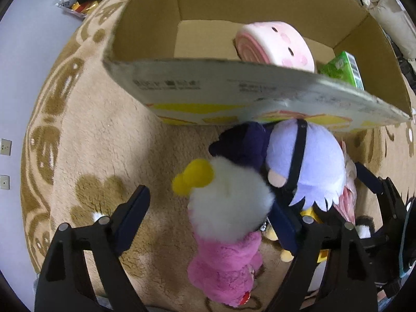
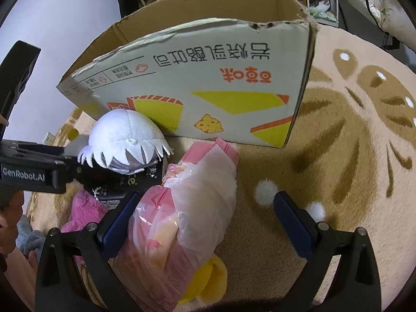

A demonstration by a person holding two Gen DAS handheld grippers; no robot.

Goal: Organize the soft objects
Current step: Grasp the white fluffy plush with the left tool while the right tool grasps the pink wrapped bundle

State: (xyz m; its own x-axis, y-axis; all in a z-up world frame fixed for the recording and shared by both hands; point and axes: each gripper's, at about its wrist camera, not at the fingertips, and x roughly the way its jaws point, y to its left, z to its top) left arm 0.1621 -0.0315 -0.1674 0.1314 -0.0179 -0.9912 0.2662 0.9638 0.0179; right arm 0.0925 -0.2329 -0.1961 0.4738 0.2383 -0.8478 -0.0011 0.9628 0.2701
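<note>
Straddling the white-headed pink plush (image 1: 226,223) at lower centre, the left claw (image 1: 208,223) stands wide, holding nothing; plush's long axis runs toward the cardboard box (image 1: 260,88) above. Right claw (image 2: 208,223) wide over bagged pink toy (image 2: 187,208).

your cardboard box (image 1: 260,88) wall hides the lower part of the pink roll plush (image 1: 275,44) and green packet (image 1: 343,69). the pink fluffy toy (image 1: 223,265) is cut off at the frame's bottom edge; box print is blurred.

Fluffy plush doll (image 1: 228,208), matt cardboard box (image 1: 145,20)
</note>
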